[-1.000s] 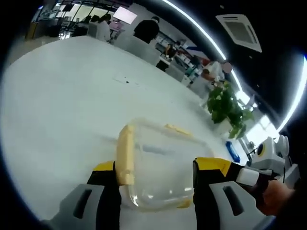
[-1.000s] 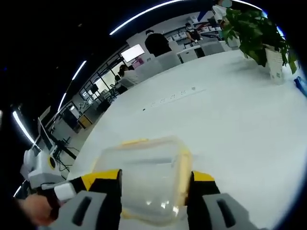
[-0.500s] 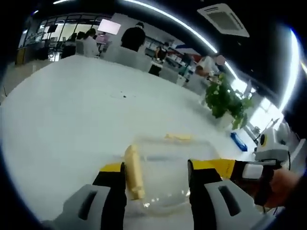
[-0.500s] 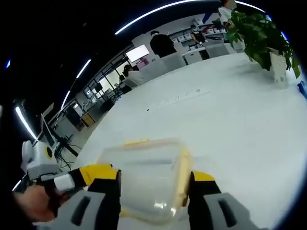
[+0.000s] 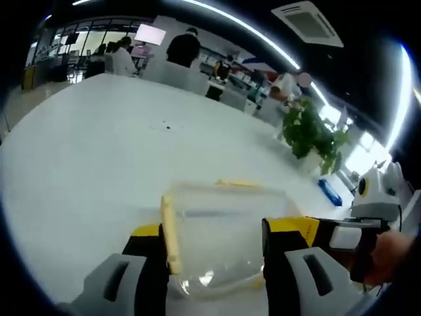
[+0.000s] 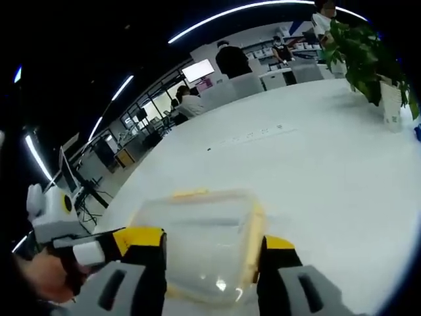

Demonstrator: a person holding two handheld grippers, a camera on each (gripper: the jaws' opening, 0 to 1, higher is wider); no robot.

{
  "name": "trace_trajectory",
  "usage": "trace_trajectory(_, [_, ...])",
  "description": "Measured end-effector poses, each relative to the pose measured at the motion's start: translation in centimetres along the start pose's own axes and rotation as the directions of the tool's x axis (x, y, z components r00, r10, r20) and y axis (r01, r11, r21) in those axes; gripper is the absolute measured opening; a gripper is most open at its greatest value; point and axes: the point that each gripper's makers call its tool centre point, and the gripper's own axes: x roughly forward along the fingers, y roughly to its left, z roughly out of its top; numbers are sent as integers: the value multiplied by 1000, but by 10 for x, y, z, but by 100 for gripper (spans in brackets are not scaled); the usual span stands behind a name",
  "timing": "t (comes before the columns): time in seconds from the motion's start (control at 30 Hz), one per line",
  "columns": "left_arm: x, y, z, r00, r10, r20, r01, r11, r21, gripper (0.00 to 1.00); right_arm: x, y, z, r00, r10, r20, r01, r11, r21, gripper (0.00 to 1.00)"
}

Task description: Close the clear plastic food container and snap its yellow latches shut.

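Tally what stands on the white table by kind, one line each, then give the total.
Clear plastic food container with yellow latches: 1
Green potted plant in a white pot: 1
Flat blue object near the plant: 1
Total: 3 on the white table
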Motion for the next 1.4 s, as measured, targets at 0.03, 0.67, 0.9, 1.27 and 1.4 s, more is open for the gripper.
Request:
trace_trajectory(0.03, [0, 0, 0, 1000, 0, 0, 0, 1000, 2, 56, -2, 0, -1, 1000, -2, 2, 2, 1000, 1, 54])
trace_trajectory(0.67, [5, 9, 11, 1000, -10, -11, 10, 1000, -3, 57, 13, 7, 2, 1000, 3, -5, -3, 1000, -2, 54])
trace_trajectory(0.9, [17, 17, 24, 1000, -9, -2, 9, 1000, 0, 57, 30, 6, 14, 1000, 14, -13, -14, 1000, -4, 54])
trace_trajectory(1.27, [35, 28, 42, 1000, -6, 11, 6, 1000, 2, 57, 54, 3, 31, 1000, 15, -5, -15, 1000, -4, 54])
trace_trajectory(1.4, [42, 33, 49, 1000, -8, 12, 8, 1000, 4, 57, 63, 2, 38, 1000, 13, -3, -13, 1000, -4, 54])
